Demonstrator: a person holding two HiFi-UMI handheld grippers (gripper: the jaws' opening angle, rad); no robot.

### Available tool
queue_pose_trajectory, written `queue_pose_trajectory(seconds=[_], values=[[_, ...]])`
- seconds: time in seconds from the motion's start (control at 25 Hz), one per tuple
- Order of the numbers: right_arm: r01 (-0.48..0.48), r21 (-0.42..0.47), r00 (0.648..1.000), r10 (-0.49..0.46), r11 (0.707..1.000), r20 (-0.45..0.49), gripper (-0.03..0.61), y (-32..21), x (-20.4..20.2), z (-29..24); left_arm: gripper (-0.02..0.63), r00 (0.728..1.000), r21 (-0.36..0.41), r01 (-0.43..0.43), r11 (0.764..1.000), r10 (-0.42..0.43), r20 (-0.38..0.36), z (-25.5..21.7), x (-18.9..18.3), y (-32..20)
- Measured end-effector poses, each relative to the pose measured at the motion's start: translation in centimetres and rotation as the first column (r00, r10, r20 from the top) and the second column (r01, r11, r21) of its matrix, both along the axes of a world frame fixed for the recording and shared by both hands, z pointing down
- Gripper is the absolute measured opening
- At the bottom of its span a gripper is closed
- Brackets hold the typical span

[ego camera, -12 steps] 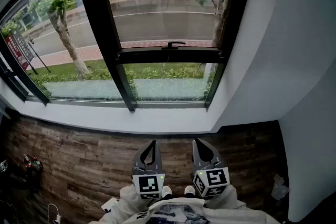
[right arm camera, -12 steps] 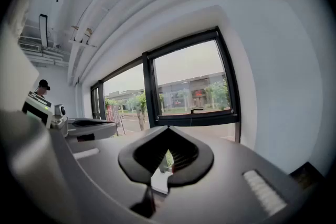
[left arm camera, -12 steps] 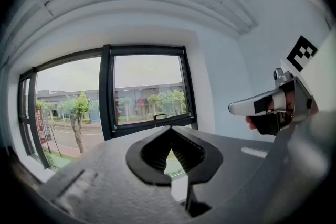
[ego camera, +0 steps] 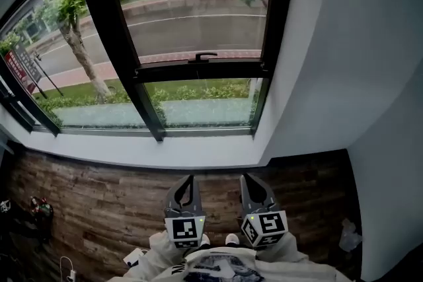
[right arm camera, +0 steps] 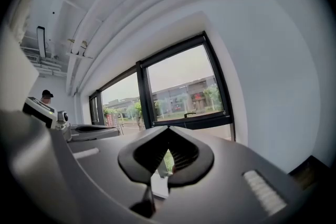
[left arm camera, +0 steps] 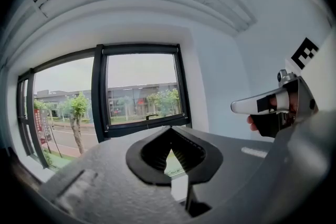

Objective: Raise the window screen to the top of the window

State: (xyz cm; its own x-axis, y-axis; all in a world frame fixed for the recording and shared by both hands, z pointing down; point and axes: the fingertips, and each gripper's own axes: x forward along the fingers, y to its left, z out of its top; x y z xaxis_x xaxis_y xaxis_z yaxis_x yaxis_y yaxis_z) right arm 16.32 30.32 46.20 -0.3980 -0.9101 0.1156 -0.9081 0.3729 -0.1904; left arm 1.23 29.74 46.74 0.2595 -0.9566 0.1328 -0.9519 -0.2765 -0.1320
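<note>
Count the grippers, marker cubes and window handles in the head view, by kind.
Grippers: 2 (left gripper, right gripper, both shut, empty)
Marker cubes: 2 (left cube, right cube)
Window handle: 1
Total: 5

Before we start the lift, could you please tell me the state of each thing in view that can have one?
Left tongs: shut, empty, held low, well short of the window.
Right tongs: shut, empty, beside the left pair.
Crossbar: level, about halfway up the window, not yet at the top.
Handle: on the crossbar, untouched.
</note>
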Motion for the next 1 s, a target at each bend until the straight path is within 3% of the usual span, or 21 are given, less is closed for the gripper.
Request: queue_pose_trajectory(seconds=[0.2, 0.44, 0.72, 1.0], values=[[-0.006, 0.022, 1.0, 0.006, 1.0, 0.02, 0.005, -1.0, 4.5, -0.7, 0.005, 1.0, 0.044, 0.0, 0.999, 0.0, 0.012, -2.3, 4.5, -0.5], [0.014, 0.027, 0.999, -0.015, 1.0, 0.037, 0.005, -3.7, 5.3, -0.3, 0.005, 0.999, 0.051, 0.009, 0.999, -0.012, 0.052, -2.3, 5.4, -3.1], [0.026, 0.033, 0.999, -0.027, 0.999, 0.028, 0.005, -10.4, 3.3, 1.4, 0.005, 0.998, 0.074, 0.012, 0.997, -0.016, 0.06, -0.8, 3.6, -9.8], [-0.012, 0.004, 1.0, 0.012, 1.0, 0.0, 0.005, -23.4, -2.4, 2.9, 0.005, 0.998, 0.061, -0.016, 0.998, 0.011, 0.069, 1.4, -2.2, -23.0]])
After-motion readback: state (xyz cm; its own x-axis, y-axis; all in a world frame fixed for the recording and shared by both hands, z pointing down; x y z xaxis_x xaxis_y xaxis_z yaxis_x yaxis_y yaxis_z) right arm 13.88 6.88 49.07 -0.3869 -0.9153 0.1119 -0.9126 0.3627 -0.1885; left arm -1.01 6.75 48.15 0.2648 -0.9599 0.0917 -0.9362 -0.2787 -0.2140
